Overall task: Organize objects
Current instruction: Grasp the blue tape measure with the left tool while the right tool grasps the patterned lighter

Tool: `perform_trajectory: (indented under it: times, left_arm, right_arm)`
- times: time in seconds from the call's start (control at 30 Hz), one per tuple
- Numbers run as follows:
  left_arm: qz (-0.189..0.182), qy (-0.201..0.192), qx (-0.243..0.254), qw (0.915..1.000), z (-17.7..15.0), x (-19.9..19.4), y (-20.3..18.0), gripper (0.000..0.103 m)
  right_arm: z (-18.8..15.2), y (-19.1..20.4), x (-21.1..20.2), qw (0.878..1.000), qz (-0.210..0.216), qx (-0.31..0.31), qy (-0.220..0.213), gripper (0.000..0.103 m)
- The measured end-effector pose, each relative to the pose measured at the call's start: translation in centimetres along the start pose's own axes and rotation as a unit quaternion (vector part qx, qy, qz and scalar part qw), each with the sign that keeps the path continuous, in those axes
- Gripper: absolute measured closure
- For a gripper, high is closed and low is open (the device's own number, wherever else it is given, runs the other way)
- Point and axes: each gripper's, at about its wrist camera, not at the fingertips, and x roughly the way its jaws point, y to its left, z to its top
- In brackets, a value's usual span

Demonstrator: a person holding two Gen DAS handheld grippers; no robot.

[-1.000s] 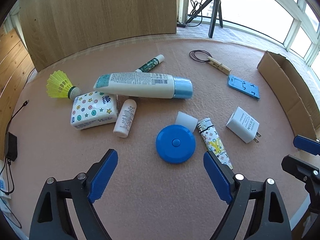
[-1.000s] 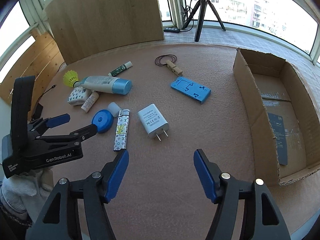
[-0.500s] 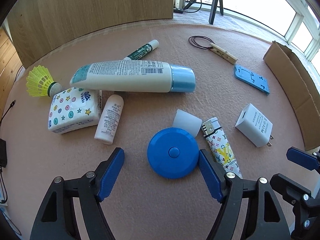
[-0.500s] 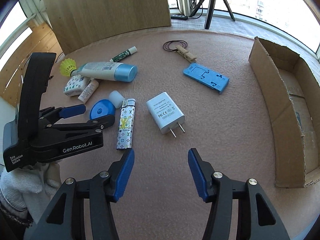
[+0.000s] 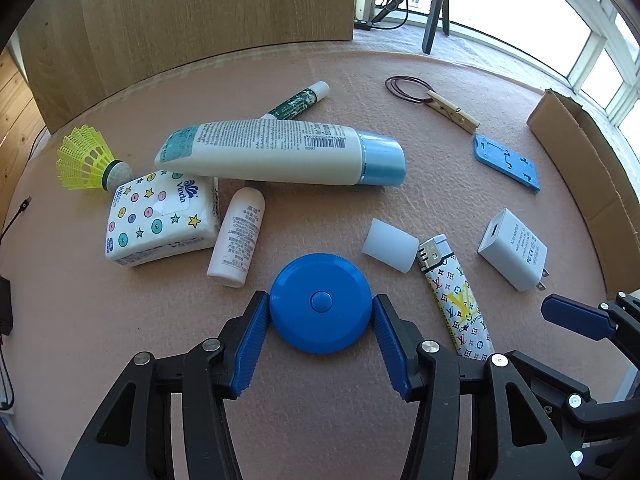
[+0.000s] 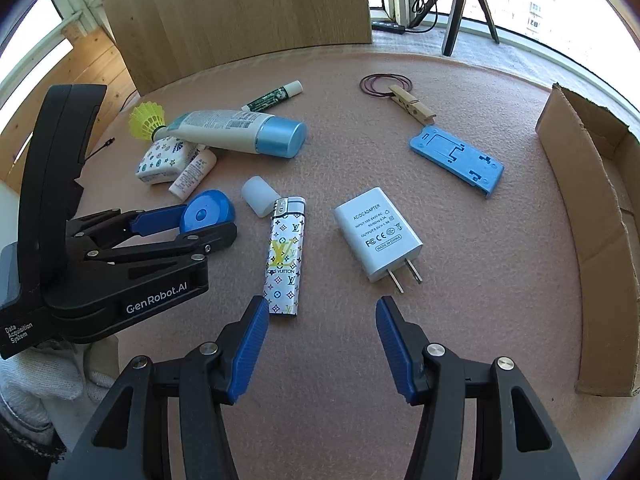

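Observation:
A round blue tape measure (image 5: pixel 320 304) lies on the pink felt table (image 5: pixel 320 420). My left gripper (image 5: pixel 320 312) has a blue pad touching each side of it, shut on it as it rests on the table; it also shows in the right wrist view (image 6: pixel 204 220). My right gripper (image 6: pixel 322 316) is open and empty, low over the felt, just short of a patterned lighter (image 6: pixel 284 252) and a white power adapter (image 6: pixel 378 234). A cardboard box (image 6: pixel 592 216) stands open at the right.
Around the tape measure lie a white cap (image 5: pixel 390 245), a small white bottle (image 5: pixel 238 248), a tissue pack (image 5: pixel 160 216), a lotion tube (image 5: pixel 280 152), a yellow shuttlecock (image 5: pixel 86 164), a green marker (image 5: pixel 298 100), a clothespin (image 5: pixel 452 111) and a blue phone stand (image 5: pixel 508 162).
My left gripper moved forward and down and closed its pads onto the blue tape measure. My right gripper moved forward toward the lighter and adapter and narrowed slightly.

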Motion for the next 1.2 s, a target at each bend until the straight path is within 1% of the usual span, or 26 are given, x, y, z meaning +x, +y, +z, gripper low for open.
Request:
perform_trajectory:
  times: [0.13,0.3,0.4,0.5,0.6,0.7,0.83,0.87,0.93,1.0,1.07,1.1,1.13,1.2]
  left_arm:
    - [0.003,-0.004,0.0,1.0,0.1,0.2,-0.1,0.042]
    - [0.011,-0.01,0.0,0.9999,-0.1,0.1,0.4,0.041]
    - [0.013,-0.011,-0.004,0.9998,-0.4,-0.1,1.0,0.043]
    - [0.01,-0.012,-0.009,0.9998,-0.6,-0.3,1.8,0.049]
    - [0.012,-0.012,-0.012,0.9998,-0.8,-0.4,2.3,0.049]
    - [0.01,-0.013,-0.016,0.9997,-1.2,-0.6,2.7,0.049]
    - [0.002,-0.015,-0.019,0.9997,-1.5,-0.8,3.3,0.049]
    - [0.003,-0.015,-0.018,0.9997,-1.5,-0.7,3.3,0.048]
    - [0.002,-0.014,-0.022,0.9997,-1.3,-0.6,3.4,0.042]
    - [0.005,-0.016,-0.023,0.9996,-1.1,-0.5,3.3,0.042]
    - [0.009,-0.019,-0.021,0.9996,-0.9,-0.4,3.2,0.042]
    - [0.01,-0.02,-0.021,0.9995,-0.9,-0.4,3.2,0.042]
    - [0.009,-0.021,-0.023,0.9995,-0.8,-0.4,3.3,0.044]
    - [0.01,-0.024,-0.025,0.9993,-0.8,-0.4,3.4,0.049]
  right_arm:
    - [0.2,0.4,0.2,1.0,0.0,-0.004,0.001,0.051]
    - [0.4,0.8,0.2,1.0,-0.002,-0.009,0.001,0.051]
    - [0.7,1.2,0.3,1.0,-0.002,-0.012,0.0,0.051]
    - [1.0,1.6,0.6,1.0,-0.002,-0.015,0.0,0.051]
    - [1.2,2.0,1.0,1.0,-0.004,-0.02,0.003,0.052]
    - [1.5,2.3,1.7,1.0,-0.006,-0.024,0.008,0.058]
    - [2.1,2.7,2.8,0.999,-0.013,-0.027,0.015,0.06]
    - [2.2,2.8,3.0,0.999,-0.015,-0.027,0.016,0.061]
    - [2.5,3.0,3.5,0.999,-0.018,-0.029,0.019,0.065]
    - [2.6,3.3,3.7,0.999,-0.028,-0.036,0.017,0.068]
    - [2.7,3.6,3.8,0.998,-0.038,-0.045,0.018,0.074]
    - [2.7,3.6,3.8,0.998,-0.042,-0.049,0.018,0.079]
    - [2.7,3.6,3.8,0.998,-0.042,-0.05,0.019,0.082]
    - [2.6,3.4,3.7,0.998,-0.038,-0.049,0.02,0.082]
